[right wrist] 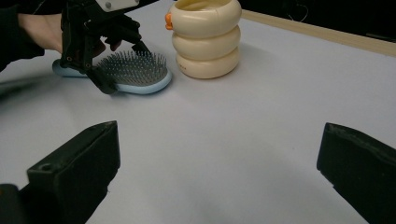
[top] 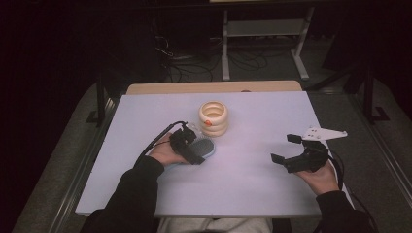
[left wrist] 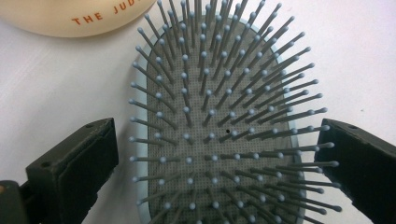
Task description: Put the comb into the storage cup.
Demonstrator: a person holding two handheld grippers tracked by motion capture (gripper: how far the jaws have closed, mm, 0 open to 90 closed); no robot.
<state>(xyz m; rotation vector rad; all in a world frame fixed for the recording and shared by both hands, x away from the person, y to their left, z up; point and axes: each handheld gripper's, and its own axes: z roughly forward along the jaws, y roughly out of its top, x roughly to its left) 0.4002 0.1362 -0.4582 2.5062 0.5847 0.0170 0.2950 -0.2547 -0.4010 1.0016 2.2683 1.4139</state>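
A light-blue hairbrush with a grey pad lies bristles up on the white table, just in front of a cream ringed cup. My left gripper is open and straddles the brush head. In the left gripper view each jaw stands off the brush's sides, and some bristle tips reach the right one. My right gripper hovers open over bare table at the right, with nothing between its jaws. From the right gripper view I see the brush, the cup and the left gripper.
The cup carries an orange knob and orange lettering near its base. A wooden strip borders the table's far edge. Dark floor with cables and a desk frame lies beyond.
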